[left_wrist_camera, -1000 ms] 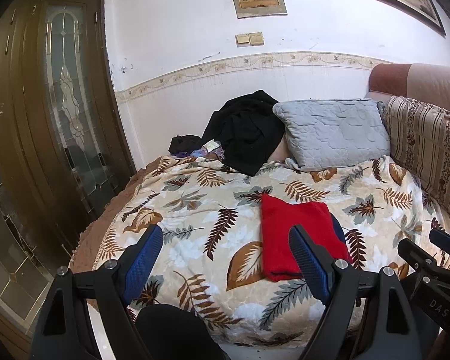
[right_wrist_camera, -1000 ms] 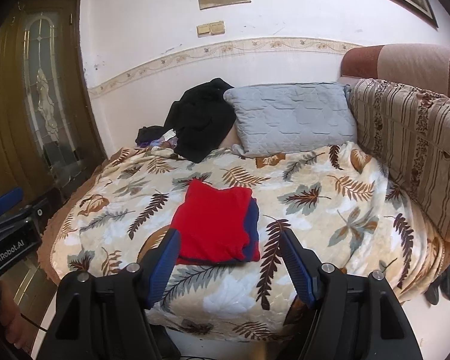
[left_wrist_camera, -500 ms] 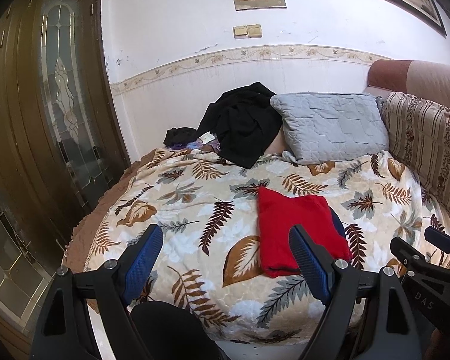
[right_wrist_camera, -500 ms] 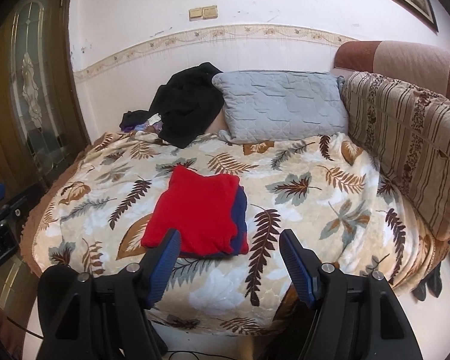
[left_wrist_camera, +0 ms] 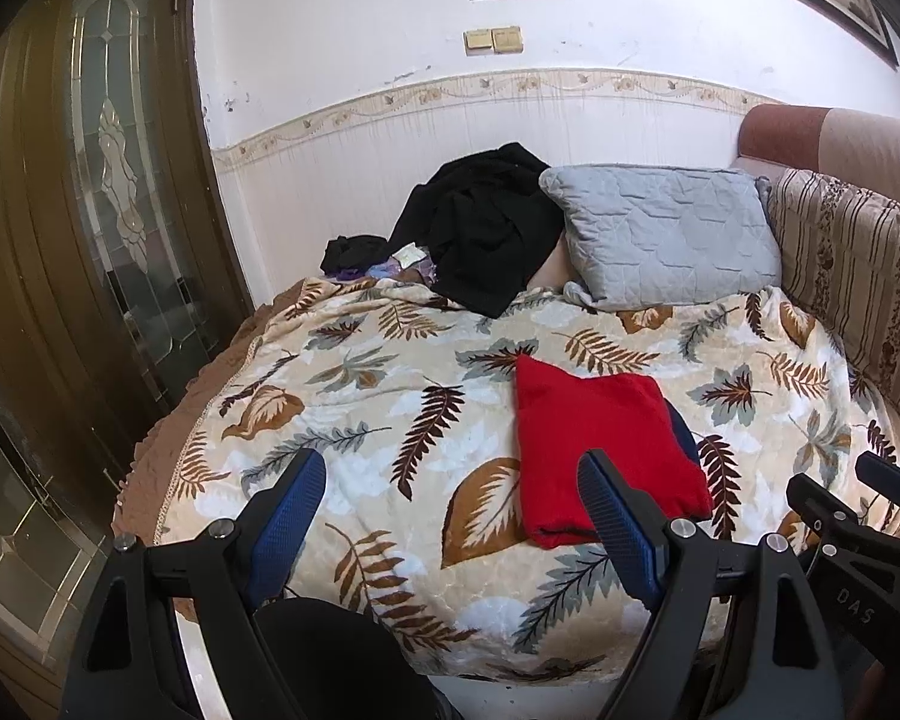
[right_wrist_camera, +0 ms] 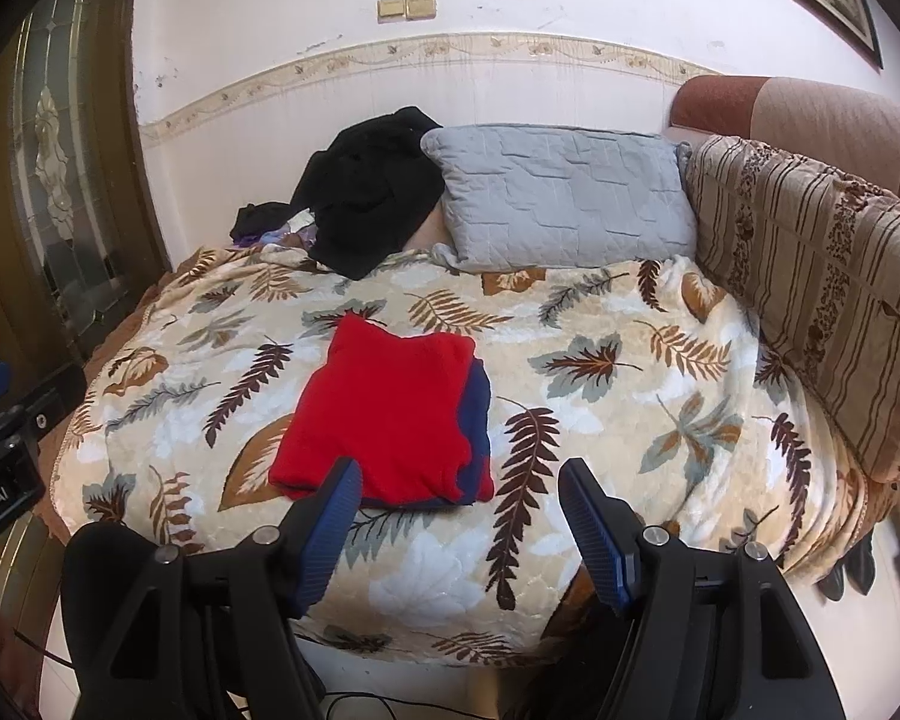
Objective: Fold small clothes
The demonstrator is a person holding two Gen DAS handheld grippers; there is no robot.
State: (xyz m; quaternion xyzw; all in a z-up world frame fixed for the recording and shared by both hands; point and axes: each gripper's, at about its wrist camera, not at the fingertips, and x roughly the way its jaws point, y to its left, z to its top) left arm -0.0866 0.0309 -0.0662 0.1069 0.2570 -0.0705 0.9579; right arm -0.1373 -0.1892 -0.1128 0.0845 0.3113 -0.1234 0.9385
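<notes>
A folded red garment (left_wrist_camera: 600,444) (right_wrist_camera: 390,408) lies flat on the leaf-patterned blanket (left_wrist_camera: 360,396) (right_wrist_camera: 630,372), with a dark blue piece (right_wrist_camera: 479,414) showing under its right edge. My left gripper (left_wrist_camera: 450,489) hangs open over the bed's near edge, its right finger in front of the garment's near corner, nothing between the pads. My right gripper (right_wrist_camera: 459,495) is open too, just short of the garment's near edge, and holds nothing. The right gripper's tip shows at the left wrist view's right edge.
A grey quilted pillow (left_wrist_camera: 660,234) (right_wrist_camera: 564,192) and a heap of black clothes (left_wrist_camera: 480,228) (right_wrist_camera: 372,186) lie at the bed's far side against the wall. A striped cushion (right_wrist_camera: 822,288) borders the right. A wooden door with glass panels (left_wrist_camera: 108,192) stands on the left.
Both grippers have come a little closer to the bed and tipped downward, so the red garment sits nearer the fingertips. Neither jaw opening changed and the garment has not moved.
</notes>
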